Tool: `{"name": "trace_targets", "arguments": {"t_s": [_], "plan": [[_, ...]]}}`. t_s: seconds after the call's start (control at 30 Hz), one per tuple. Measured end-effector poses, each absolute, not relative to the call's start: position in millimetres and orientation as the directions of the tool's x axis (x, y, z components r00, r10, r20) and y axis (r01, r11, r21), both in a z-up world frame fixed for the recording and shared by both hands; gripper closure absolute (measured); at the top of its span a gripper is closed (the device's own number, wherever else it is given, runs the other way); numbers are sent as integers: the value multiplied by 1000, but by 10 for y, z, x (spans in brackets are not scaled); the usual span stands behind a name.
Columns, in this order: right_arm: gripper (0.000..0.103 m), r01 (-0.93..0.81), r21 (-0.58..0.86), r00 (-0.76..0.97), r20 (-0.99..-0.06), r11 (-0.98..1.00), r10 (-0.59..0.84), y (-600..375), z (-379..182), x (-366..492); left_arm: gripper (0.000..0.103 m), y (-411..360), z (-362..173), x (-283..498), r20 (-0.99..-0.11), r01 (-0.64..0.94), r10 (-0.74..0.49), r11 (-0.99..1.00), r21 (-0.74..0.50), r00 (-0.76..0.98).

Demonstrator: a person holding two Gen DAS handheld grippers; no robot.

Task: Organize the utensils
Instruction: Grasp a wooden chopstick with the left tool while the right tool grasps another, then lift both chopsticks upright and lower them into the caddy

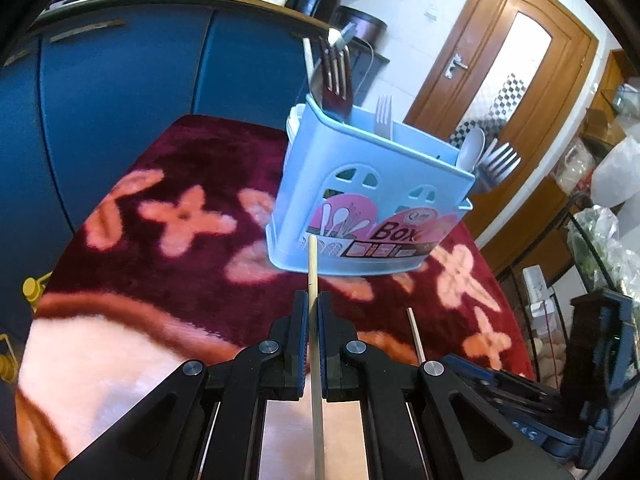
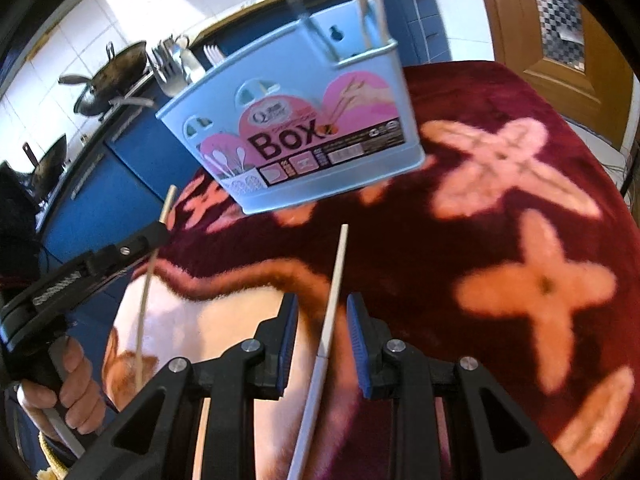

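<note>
you're working in a home kitchen: blue cabinets (image 1: pixel 120 80) under a counter, a wok (image 2: pixel 108 76) on the stove, white wall tiles (image 2: pixel 72 28), and a wooden door (image 1: pixel 500 80).

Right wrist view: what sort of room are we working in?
Most likely a home kitchen: a wok on a stove by white wall tiles, blue cabinets under a countertop, and a light blue cutlery box on a flowered blanket.
</note>
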State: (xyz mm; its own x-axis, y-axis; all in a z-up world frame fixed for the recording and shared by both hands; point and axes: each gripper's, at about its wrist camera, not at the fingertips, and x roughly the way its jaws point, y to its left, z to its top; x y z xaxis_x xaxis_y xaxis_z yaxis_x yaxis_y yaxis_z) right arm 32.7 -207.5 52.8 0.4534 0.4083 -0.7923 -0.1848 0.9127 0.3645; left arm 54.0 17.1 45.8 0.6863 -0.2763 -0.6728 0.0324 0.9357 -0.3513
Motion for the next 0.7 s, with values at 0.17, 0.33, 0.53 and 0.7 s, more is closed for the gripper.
{"name": "trace_targets", "arguments": {"t_s": [0.17,0.33,0.53,0.7], "plan": [[75,-180,318,425,-829,931,365,-1971,454,473,99,242,505,496,-650,29,-269,934,-356,711],[75,-185,281,398,-855,942,333,-1861,416,591,99,308,550,464,-625,25,-258,934,-355,737],[88,-200,251,385,-869,947,312,-1822,402,683,99,345,585,445,-610,20,-258,930,-368,749],[96,-202,278,388,-858,939,338,-1860,419,695,99,327,637,410,-597,25,-253,932,-363,761]]}}
